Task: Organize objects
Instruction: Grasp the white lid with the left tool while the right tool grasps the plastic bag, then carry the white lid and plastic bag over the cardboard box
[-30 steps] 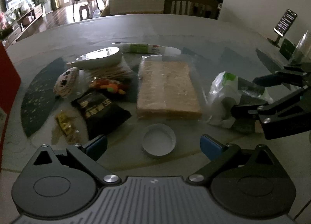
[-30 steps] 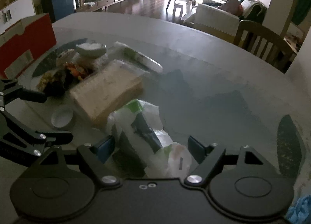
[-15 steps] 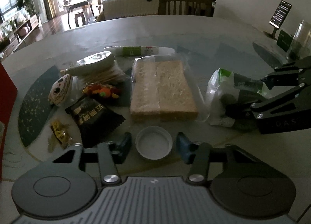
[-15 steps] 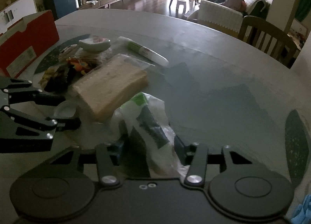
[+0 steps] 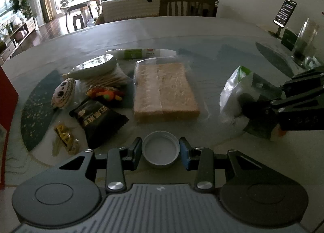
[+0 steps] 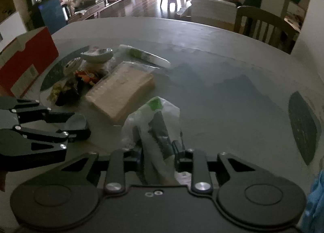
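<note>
A white jar lid (image 5: 160,149) lies open side up at the near edge of the round table, and my left gripper (image 5: 160,150) is shut on it, one pad against each side. My right gripper (image 6: 157,150) is shut on a white and green plastic bag (image 6: 154,115), which bunches up between its fingers. That bag (image 5: 239,91) also shows at the right of the left wrist view, with the right gripper's dark frame (image 5: 291,105) on it. The left gripper's frame (image 6: 40,129) sits at the left of the right wrist view.
A wrapped block of sliced bread (image 5: 164,89) lies mid-table. Left of it are a black snack packet (image 5: 99,119), yellow candies (image 5: 64,137), colourful sweets (image 5: 105,93), a face-printed pouch (image 5: 63,93), a pale dish (image 5: 95,67) and a white tube (image 5: 141,52). A red box (image 6: 28,61) stands left; a glass jar (image 5: 305,38) right.
Both grippers have shut: the left closed from wide open onto the jar lid, and the right closed onto the plastic bag. Both have drawn slightly nearer their objects.
</note>
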Demonstrator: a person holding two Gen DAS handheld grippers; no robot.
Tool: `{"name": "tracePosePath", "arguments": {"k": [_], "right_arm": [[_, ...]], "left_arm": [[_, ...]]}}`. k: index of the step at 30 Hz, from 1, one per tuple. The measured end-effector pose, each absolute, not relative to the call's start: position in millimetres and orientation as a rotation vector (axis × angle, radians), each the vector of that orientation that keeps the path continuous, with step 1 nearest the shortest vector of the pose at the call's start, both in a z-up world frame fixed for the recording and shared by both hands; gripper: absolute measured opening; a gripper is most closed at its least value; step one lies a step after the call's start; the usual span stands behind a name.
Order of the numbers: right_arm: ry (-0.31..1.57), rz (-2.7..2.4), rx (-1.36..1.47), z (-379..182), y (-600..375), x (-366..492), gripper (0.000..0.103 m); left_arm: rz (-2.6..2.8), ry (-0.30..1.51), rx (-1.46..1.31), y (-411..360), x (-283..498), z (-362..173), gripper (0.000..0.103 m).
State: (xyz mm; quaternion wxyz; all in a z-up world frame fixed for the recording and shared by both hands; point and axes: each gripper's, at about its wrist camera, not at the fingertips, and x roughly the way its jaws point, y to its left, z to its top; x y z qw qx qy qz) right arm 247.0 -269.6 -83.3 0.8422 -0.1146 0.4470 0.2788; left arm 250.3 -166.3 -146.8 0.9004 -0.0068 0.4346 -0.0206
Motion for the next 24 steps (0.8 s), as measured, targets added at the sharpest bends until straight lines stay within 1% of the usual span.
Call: {"name": "tracePosePath", "arguments": {"k": [12, 24], "right_arm": [[0.950, 0.603, -0.147, -45, -260, 205, 0.026], [0.900, 0.679, -0.161, -5, -191, 167, 0.026]], "left_arm": [[-0.077, 0.875, -0.073, -145, 218, -118, 0.038], [-0.056, 0.808, -0.135, -83, 179, -71, 0.038]]}}
